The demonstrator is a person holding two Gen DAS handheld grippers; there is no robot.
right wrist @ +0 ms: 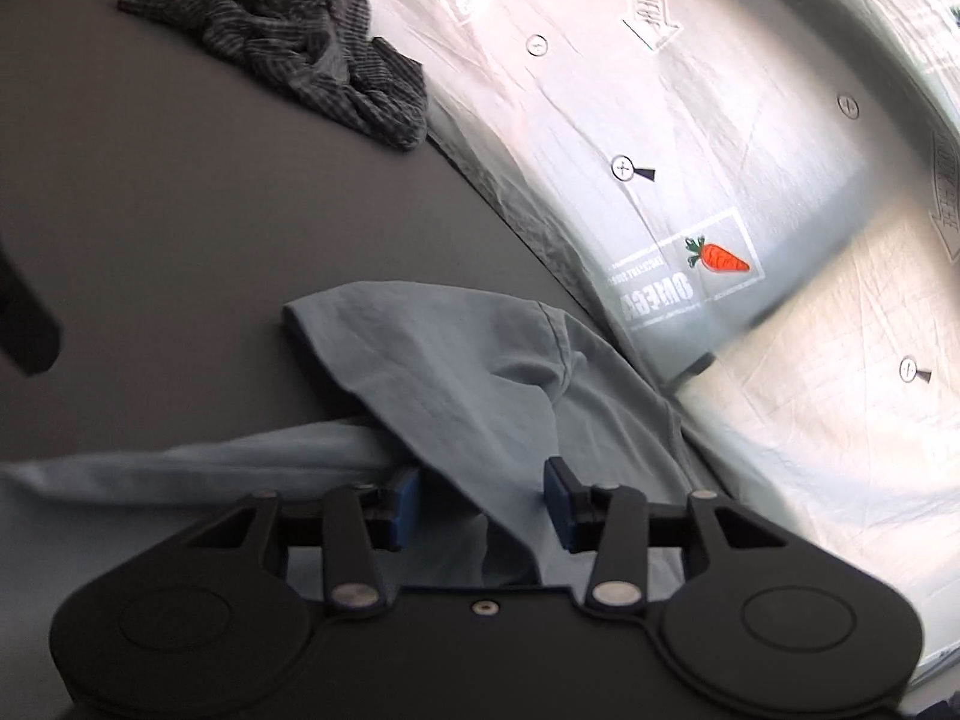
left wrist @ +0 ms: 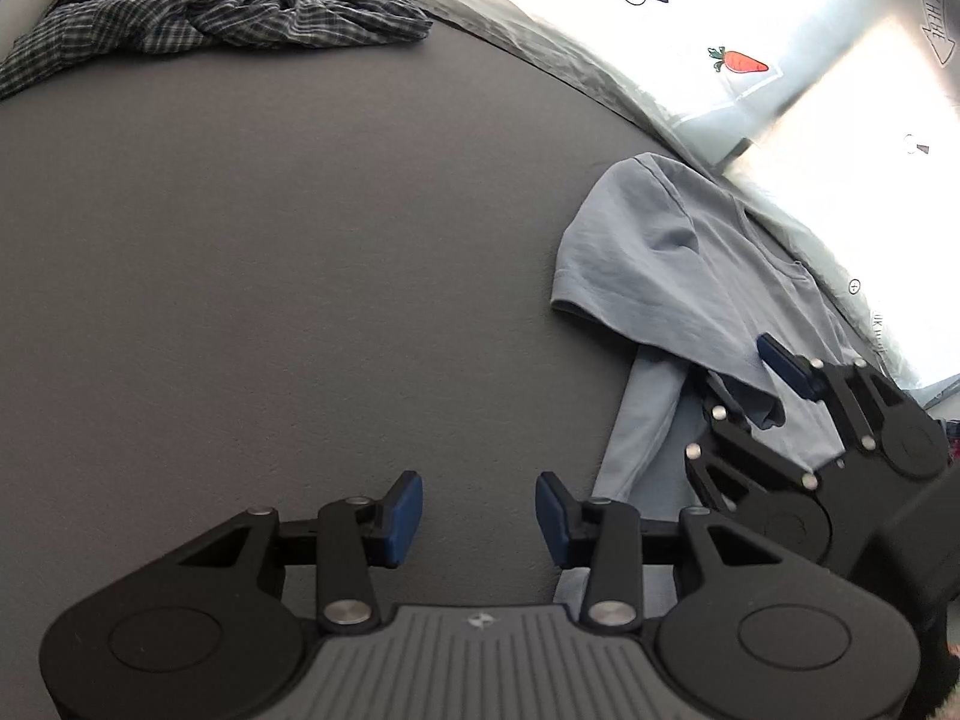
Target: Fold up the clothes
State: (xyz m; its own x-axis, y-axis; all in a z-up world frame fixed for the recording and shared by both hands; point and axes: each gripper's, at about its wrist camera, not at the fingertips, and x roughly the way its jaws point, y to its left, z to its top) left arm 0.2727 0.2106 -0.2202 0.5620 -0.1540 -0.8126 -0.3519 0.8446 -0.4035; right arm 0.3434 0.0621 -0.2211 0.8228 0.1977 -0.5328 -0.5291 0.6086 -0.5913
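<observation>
Light blue T-shirt point(right wrist: 456, 360) — lying on the grey table point(left wrist: 270, 252) near its far edge, sleeve folded over the body, creased, one part stretched flat along the surface. Right gripper point(right wrist: 480, 510): jaws apart, straddling a fold of the shirt, not clenched on it. Left gripper point(left wrist: 479, 516): jaws apart, holding nothing, over bare table just beside the shirt. Checked dark shirt point(left wrist: 204, 6) — crumpled heap, well apart at the far corner. Printed white sheet with a carrot picture point(right wrist: 723, 257) beyond the table edge.
</observation>
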